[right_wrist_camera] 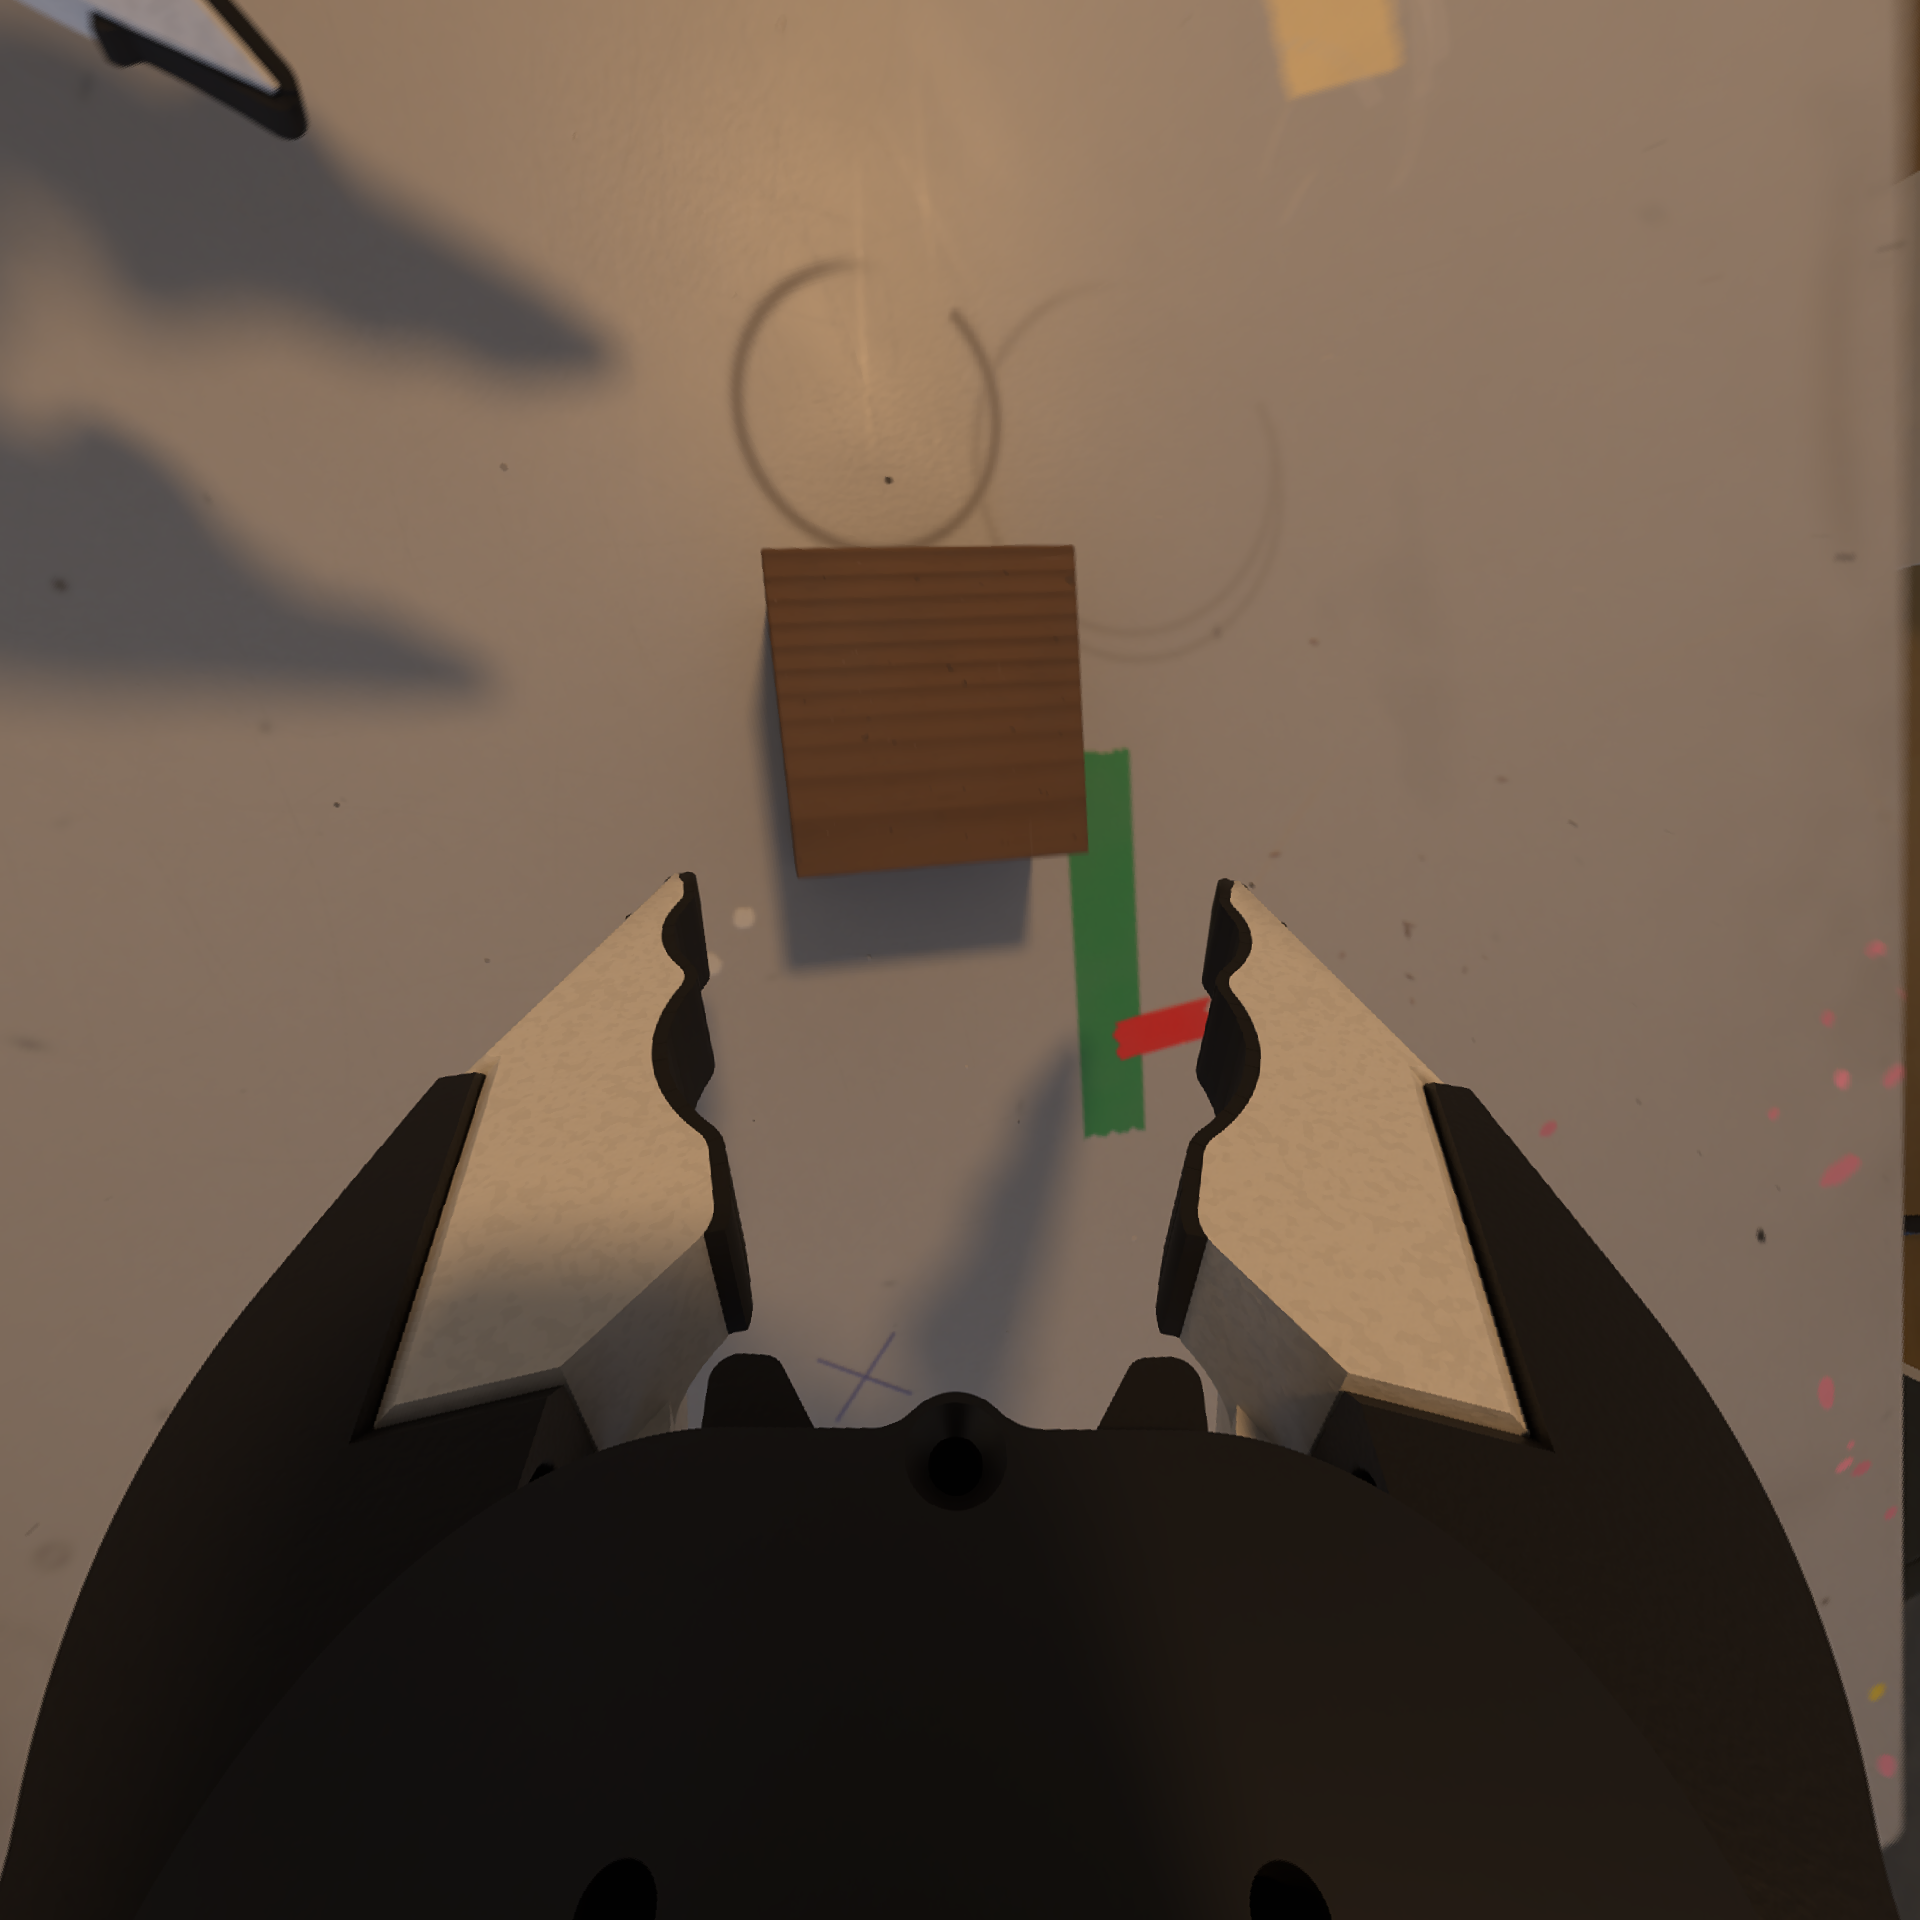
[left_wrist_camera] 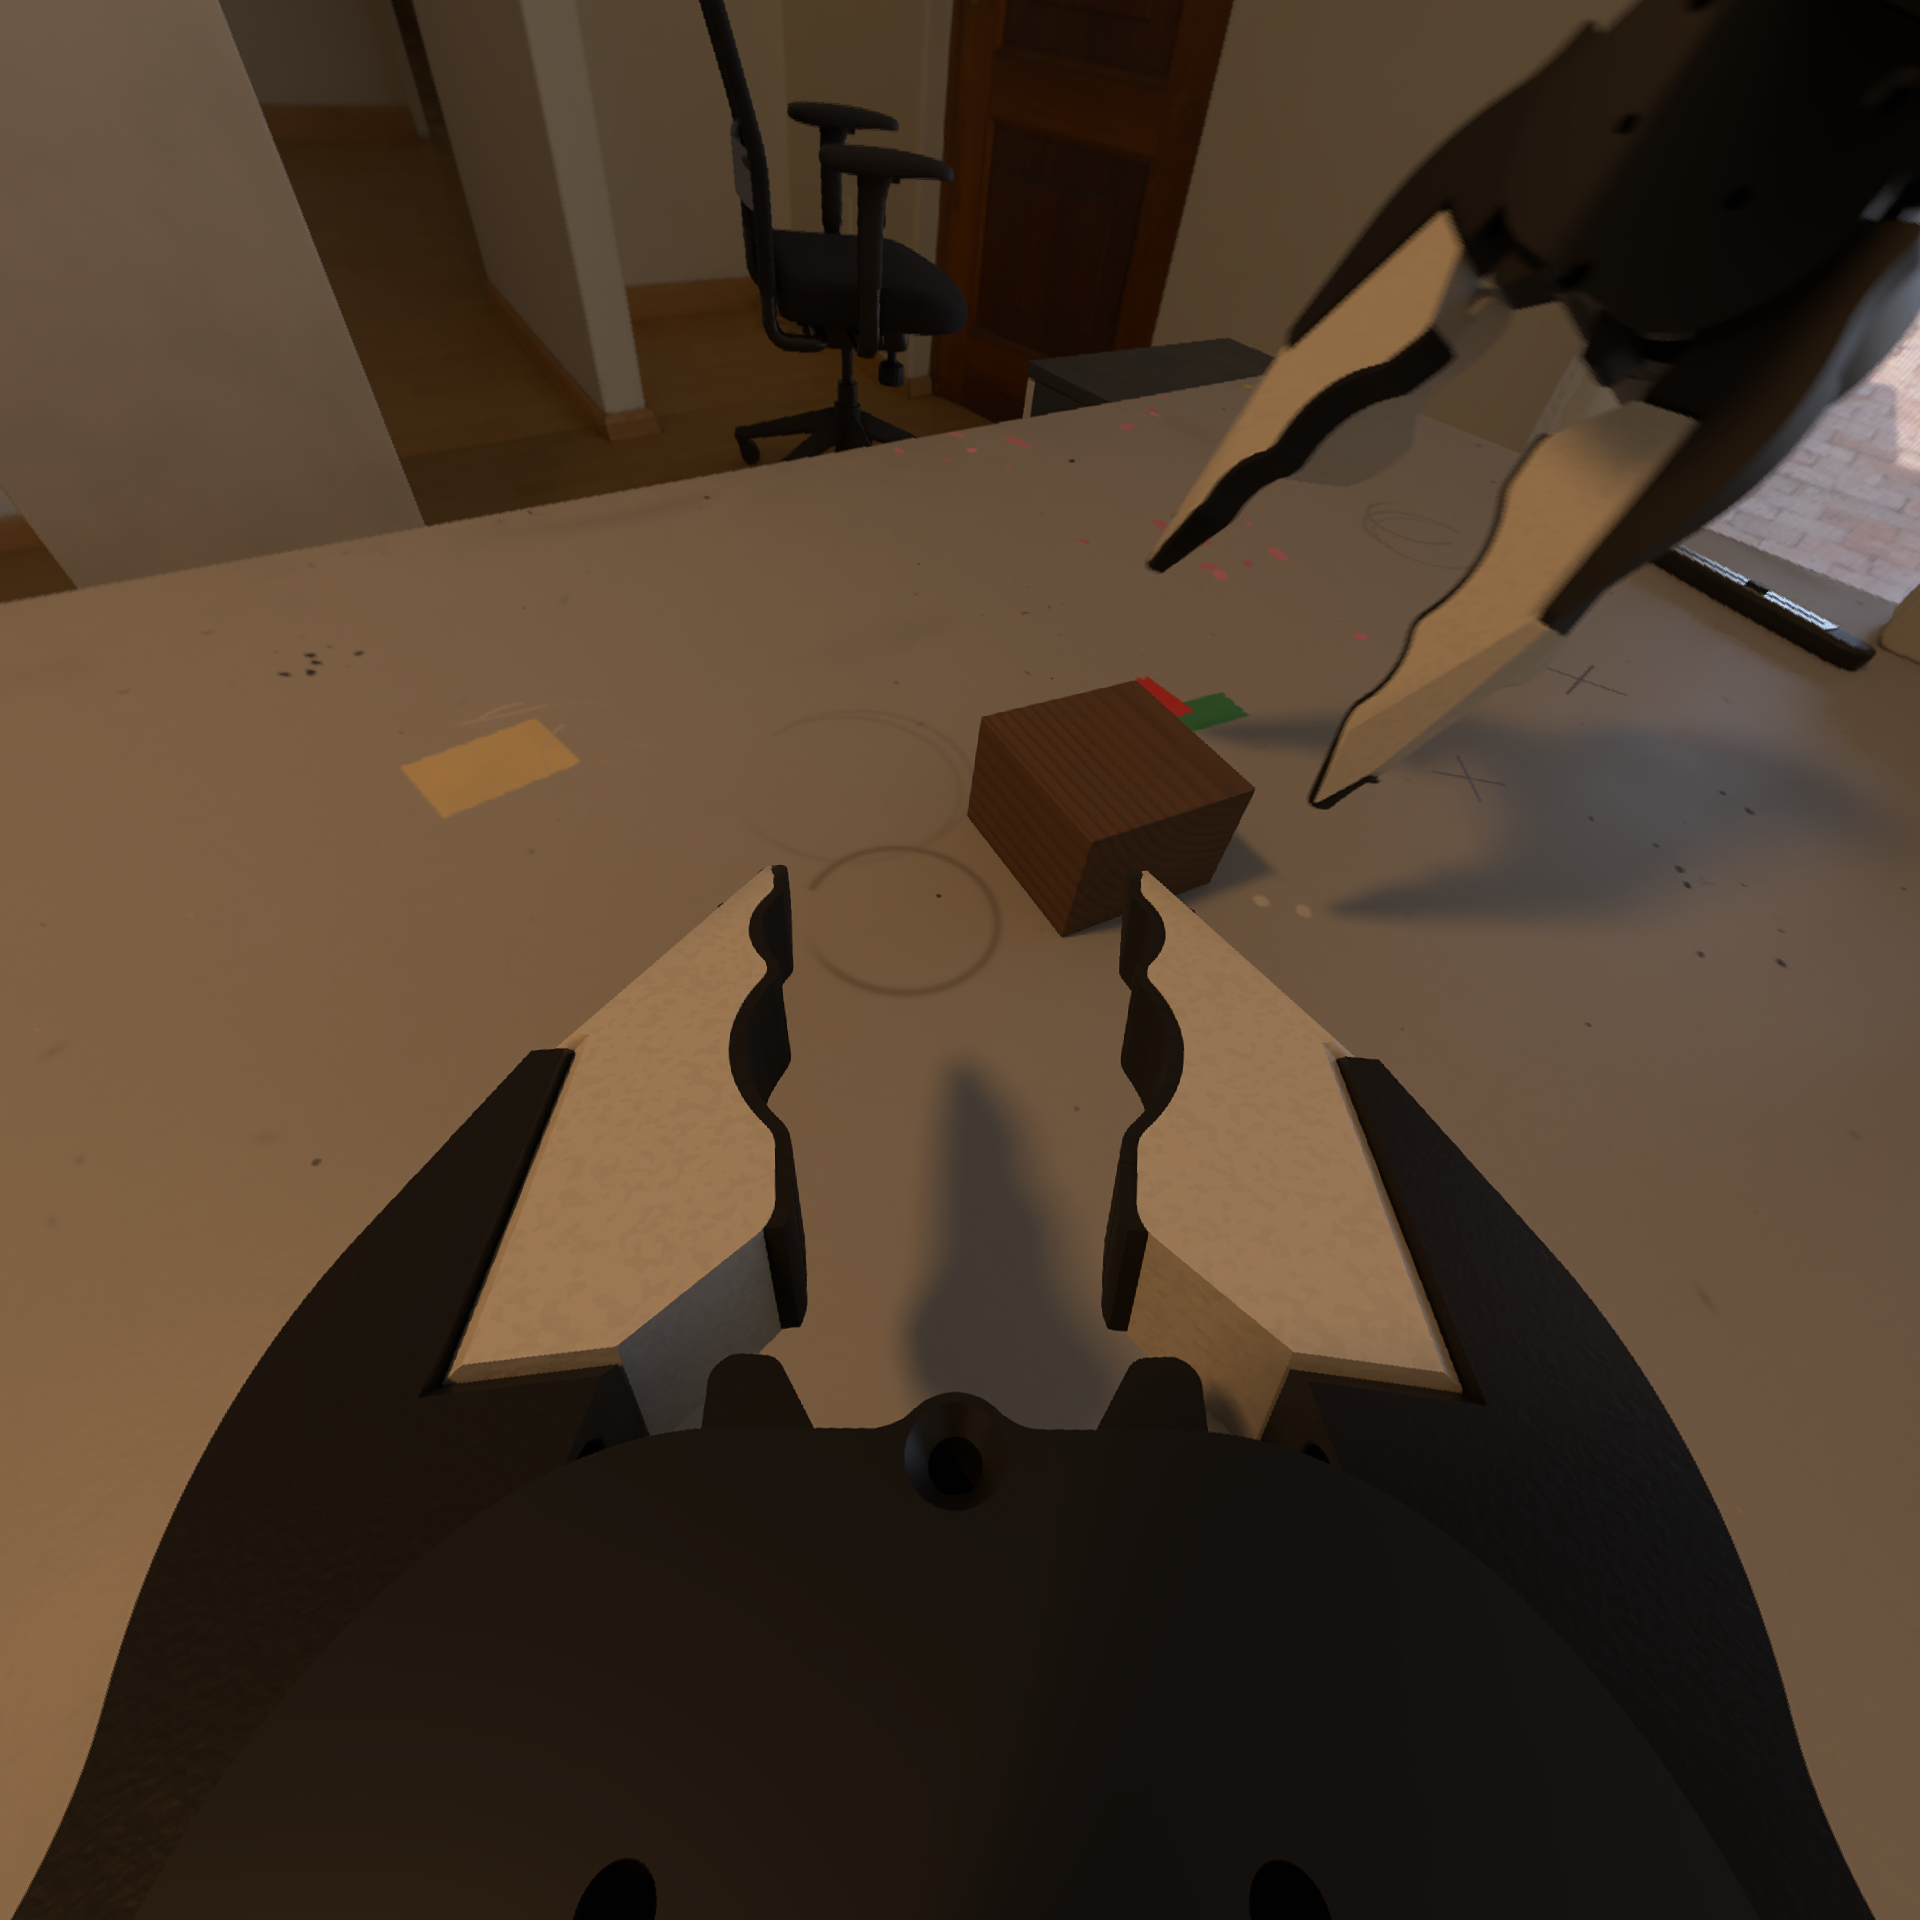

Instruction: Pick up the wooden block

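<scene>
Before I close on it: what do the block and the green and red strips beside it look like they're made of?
The wooden block looks like dark brown wood with a matte finish: fine parallel grain lines run across its top and sides. The green strip and the short red strip lie flat on the table, thin and uniformly coloured with slightly ragged ends, so probably adhesive tape, though paint cannot be ruled out.

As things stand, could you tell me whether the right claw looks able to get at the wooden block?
Probably yes. The right claw is open above the block, whose top is bare, and nothing lies between them. The left claw stays off to one side.
</scene>
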### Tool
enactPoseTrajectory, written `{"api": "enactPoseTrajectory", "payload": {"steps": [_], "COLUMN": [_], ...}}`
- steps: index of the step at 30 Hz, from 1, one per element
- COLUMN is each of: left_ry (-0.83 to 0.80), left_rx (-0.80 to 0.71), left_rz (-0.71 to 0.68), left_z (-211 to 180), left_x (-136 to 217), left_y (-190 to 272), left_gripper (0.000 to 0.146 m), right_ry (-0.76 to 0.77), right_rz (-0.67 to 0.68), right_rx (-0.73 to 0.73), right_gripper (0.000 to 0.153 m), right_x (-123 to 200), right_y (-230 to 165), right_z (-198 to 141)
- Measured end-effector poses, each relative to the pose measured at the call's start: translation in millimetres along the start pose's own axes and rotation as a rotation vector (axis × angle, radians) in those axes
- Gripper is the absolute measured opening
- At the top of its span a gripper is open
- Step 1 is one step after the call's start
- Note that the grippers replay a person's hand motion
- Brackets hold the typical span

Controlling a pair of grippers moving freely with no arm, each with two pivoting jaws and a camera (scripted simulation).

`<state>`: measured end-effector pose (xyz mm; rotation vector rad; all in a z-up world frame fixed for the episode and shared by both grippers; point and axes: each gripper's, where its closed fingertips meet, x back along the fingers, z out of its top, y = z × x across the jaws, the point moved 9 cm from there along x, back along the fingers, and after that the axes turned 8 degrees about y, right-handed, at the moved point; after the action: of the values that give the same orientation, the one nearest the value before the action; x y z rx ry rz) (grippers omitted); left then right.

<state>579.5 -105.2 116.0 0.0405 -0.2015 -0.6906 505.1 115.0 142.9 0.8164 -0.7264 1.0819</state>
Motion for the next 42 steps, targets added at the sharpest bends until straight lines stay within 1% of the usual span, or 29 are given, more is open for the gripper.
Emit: {"api": "enactPoseTrajectory", "payload": {"steps": [2,6,8,12,13,14,15,16,18,20,21,23,26,29,31,33,36,38,42], "left_ry": [-0.011,-0.023,-0.025,-0.021,-0.023,-0.023,-0.024,-0.026,-0.023,-0.011,-0.001,0.021,0.057,0.105,0.145,0.171,0.186,0.182,0.193], "left_rx": [0.017,0.026,0.035,0.039,0.035,0.032,0.029,0.029,0.029,0.025,0.021,0.011,0.005,-0.007,-0.023,-0.049,-0.091,-0.099,-0.074], "left_rz": [-0.008,-0.003,-0.009,-0.017,-0.016,-0.014,-0.014,-0.016,-0.020,-0.025,-0.026,-0.031,-0.028,-0.009,0.019,0.041,0.052,0.046,0.033], "left_z": [-1.3,-4.9,-5.2,-4.3,-4.0,-3.9,-3.9,-3.9,-4.0,-3.9,-3.9,-4.2,-5.3,-3.5,-2.8,-2.3,-2.2,-2.3,-2.1], "left_x": [1.0,5.7,8.1,11.1,11.0,10.8,10.4,9.8,8.7,7.8,7.4,6.2,3.9,2.6,2.3,1.2,-1.0,-2.2,-1.0], "left_y": [-1.6,-5.7,-7.3,-9.4,-9.8,-10.0,-10.1,-10.1,-9.8,-9.0,-8.4,-6.7,-3.3,2.3,7.6,13.2,19.6,21.1,18.8], "left_gripper": [0.064,0.064,0.064,0.064,0.064,0.064,0.063,0.063,0.063,0.062,0.062,0.061,0.059,0.059,0.059,0.059,0.060,0.060,0.060], "right_ry": [-0.090,-0.210,-0.238,-0.325,-0.344,-0.344,-0.347,-0.345,-0.274,-0.129,-0.049,0.129,0.364,0.553,0.666,0.754,0.855,0.885,0.875], "right_rz": [0.063,0.097,0.123,0.107,0.121,0.129,0.108,0.090,0.069,0.032,-0.012,-0.142,-0.339,-0.512,-0.618,-0.691,-0.715,-0.732,-0.776], "right_rx": [0.002,0.029,0.033,0.070,0.067,0.049,0.052,0.081,0.099,0.113,0.121,0.132,0.097,0.006,-0.074,-0.153,-0.251,-0.262,-0.224], "right_gripper": [0.097,0.098,0.099,0.100,0.098,0.089,0.077,0.075,0.075,0.075,0.075,0.075,0.075,0.075,0.075,0.075,0.075,0.075,0.075], "right_x": [-12.1,-34.8,-44.3,-60.8,-63.7,-64.6,-63.7,-62.1,-53.2,-35.9,-25.0,-1.2,28.3,44.4,47.3,46.1,44.1,44.3,48.3], "right_y": [5.3,7.1,3.5,-1.4,-1.1,1.5,3.6,4.4,4.8,4.0,3.0,-0.7,-11.2,-22.2,-27.9,-31.5,-34.2,-35.3,-36.4], "right_z": [13.5,28.1,30.7,26.7,26.2,26.6,26.9,27.4,29.1,32.5,33.9,34.8,26.3,6.8,-9.9,-26.2,-46.9,-55.2,-63.7]}}
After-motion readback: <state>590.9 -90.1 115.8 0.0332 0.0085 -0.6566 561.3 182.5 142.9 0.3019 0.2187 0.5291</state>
